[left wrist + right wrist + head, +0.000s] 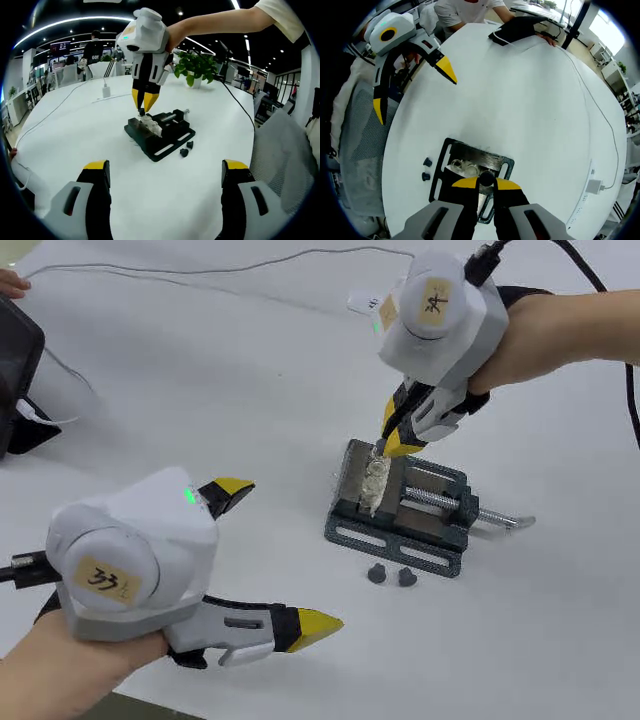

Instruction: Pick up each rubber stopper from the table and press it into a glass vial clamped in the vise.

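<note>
Pinching a dark stopper (pixel 487 178), the right tongs (pixel 487 183) hover right above the vials (pixel 462 166) in the vise (pixel 444 156). The left tongs (pixel 283 554) gape empty (two more stoppers (pixel 377 574) lie on the table (pixel 230 390) toward them, beside the vise).

White table (pixel 200 390), bright ceiling lights (pixel 75 21)
</note>
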`<state>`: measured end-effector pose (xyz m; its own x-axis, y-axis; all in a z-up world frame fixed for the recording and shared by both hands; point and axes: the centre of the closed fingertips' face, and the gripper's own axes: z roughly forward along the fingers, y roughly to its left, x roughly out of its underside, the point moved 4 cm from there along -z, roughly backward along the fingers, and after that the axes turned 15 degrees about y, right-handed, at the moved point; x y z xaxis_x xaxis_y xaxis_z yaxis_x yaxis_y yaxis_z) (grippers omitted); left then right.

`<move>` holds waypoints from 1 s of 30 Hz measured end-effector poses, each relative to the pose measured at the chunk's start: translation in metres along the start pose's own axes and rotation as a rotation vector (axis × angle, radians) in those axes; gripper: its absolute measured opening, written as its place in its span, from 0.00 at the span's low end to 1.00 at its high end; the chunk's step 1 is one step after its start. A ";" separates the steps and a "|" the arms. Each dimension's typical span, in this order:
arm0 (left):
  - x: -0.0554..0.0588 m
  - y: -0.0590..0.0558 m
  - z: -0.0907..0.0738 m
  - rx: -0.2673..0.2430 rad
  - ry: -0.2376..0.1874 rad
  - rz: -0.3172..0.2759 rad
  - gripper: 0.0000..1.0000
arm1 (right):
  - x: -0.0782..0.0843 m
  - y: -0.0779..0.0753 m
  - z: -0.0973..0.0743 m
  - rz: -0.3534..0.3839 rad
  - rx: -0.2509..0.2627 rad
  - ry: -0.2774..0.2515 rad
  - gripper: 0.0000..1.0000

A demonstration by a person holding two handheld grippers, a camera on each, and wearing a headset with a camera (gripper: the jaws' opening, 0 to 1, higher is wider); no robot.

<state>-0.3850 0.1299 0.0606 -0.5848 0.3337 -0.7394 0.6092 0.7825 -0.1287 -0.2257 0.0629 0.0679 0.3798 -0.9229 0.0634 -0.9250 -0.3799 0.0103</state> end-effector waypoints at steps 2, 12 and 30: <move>0.000 0.000 0.000 -0.001 -0.002 -0.003 0.91 | 0.001 0.001 0.000 -0.002 -0.001 0.000 0.07; 0.000 0.000 0.000 0.003 -0.003 -0.005 0.90 | 0.000 0.001 -0.002 -0.017 0.021 -0.008 0.07; 0.001 -0.003 0.001 0.007 -0.008 -0.022 0.89 | -0.002 -0.001 0.001 0.048 0.011 0.001 0.06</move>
<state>-0.3872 0.1274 0.0594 -0.5941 0.3118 -0.7416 0.5999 0.7858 -0.1502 -0.2252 0.0646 0.0666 0.3347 -0.9401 0.0643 -0.9420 -0.3356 -0.0035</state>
